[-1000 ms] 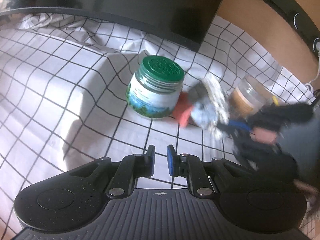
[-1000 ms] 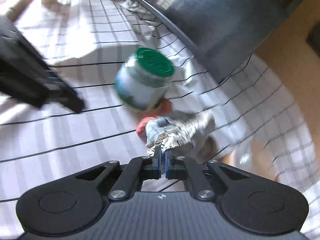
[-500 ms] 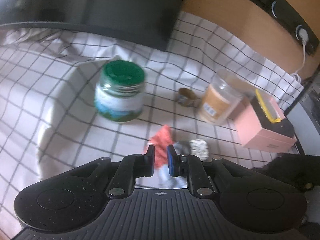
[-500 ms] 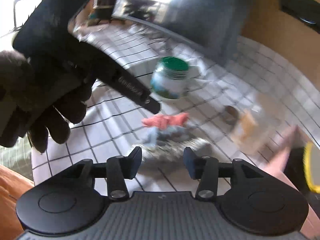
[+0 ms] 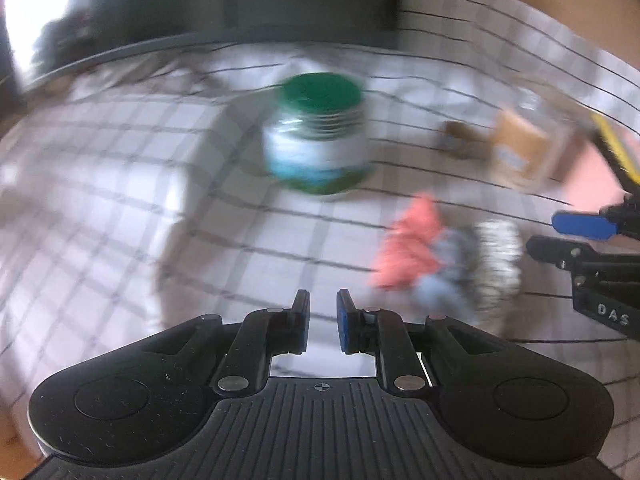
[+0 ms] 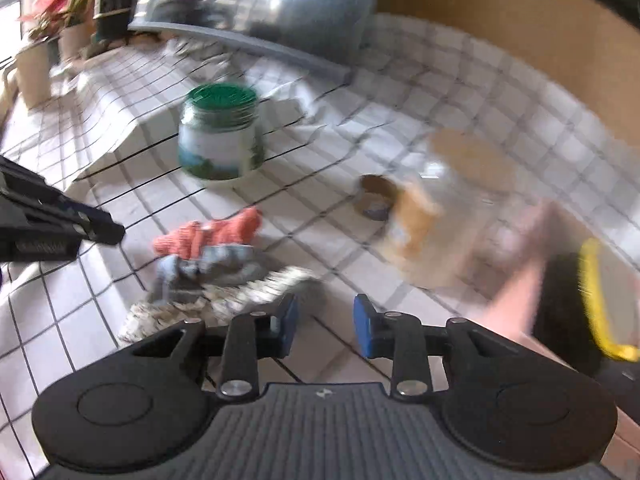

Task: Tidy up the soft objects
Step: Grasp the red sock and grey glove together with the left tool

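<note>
Right gripper (image 6: 325, 326) is now standing wide open and empty: you are letting go of the speckled grey-and-white knitted cloth (image 6: 224, 300), which is lying on the checked tablecloth (image 6: 320, 216) touching the coral knitted cloth (image 6: 212, 234). Left gripper (image 5: 322, 326) is hovering, narrowly parted, empty.

Table (image 6: 460, 76): covered with a white cloth with black grid lines; the cloth is wrinkled near the far edge.
Jar with green lid (image 6: 219, 133): stands upright on the cloth, toward the far side.
Soft pile (image 6: 212, 256): an orange cloth (image 5: 412, 246), a grey-blue cloth (image 6: 208, 266) and a speckled cloth (image 6: 224, 302) lie touching each other, nearer than the jar.
Small brown ring-shaped thing (image 6: 375, 196): just beside a glass jar (image 6: 448, 200); both blurred.
Pink box (image 6: 532, 280): at the right side.
</note>
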The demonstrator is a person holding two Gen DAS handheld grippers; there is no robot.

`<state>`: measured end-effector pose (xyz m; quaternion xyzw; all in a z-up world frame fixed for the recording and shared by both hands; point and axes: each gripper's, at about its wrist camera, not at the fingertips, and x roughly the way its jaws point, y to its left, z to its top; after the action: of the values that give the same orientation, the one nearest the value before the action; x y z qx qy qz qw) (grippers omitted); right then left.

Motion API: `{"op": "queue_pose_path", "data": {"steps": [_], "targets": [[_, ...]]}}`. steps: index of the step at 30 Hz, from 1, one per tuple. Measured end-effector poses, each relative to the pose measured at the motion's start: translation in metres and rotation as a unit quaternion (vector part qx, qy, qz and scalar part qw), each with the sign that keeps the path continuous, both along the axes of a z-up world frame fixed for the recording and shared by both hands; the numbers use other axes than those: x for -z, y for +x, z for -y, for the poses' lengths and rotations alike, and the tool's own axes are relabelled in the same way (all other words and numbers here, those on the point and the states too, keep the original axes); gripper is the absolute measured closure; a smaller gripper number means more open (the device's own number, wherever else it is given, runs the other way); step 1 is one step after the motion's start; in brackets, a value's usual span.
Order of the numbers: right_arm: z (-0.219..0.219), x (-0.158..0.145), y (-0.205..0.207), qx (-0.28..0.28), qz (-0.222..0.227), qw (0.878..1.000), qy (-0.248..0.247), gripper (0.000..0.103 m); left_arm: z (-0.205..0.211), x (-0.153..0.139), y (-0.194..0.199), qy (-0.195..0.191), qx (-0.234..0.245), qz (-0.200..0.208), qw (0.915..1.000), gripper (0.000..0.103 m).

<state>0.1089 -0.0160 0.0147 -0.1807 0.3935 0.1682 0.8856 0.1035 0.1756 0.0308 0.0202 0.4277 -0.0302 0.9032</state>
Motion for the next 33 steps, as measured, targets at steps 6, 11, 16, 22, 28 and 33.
{"op": "queue_pose_path", "data": {"steps": [6,11,16,22,28,33], "targets": [[-0.036,0.010,-0.020,-0.094,-0.050,0.993,0.048,0.074,-0.036,-0.009,-0.005,-0.147,-0.032,-0.024,0.9883,0.086],[-0.021,0.002,-0.038,-0.098,-0.041,0.993,0.047,0.073,-0.007,-0.015,-0.007,-0.132,-0.013,-0.009,0.9911,0.086],[0.022,0.000,-0.043,-0.035,-0.008,0.999,0.025,0.064,0.033,-0.003,-0.001,-0.012,-0.025,-0.005,0.9996,0.085],[0.065,0.014,-0.035,0.042,-0.017,0.998,0.047,0.049,0.042,0.006,0.010,-0.056,-0.028,-0.025,0.9978,0.058],[0.079,0.019,-0.037,0.064,-0.007,0.995,0.075,0.034,0.057,0.009,0.002,-0.025,0.010,-0.008,0.9996,0.045],[0.083,0.024,-0.045,0.066,0.019,0.994,0.086,0.030,0.049,0.002,-0.012,0.038,-0.029,0.027,0.9985,0.049]]}}
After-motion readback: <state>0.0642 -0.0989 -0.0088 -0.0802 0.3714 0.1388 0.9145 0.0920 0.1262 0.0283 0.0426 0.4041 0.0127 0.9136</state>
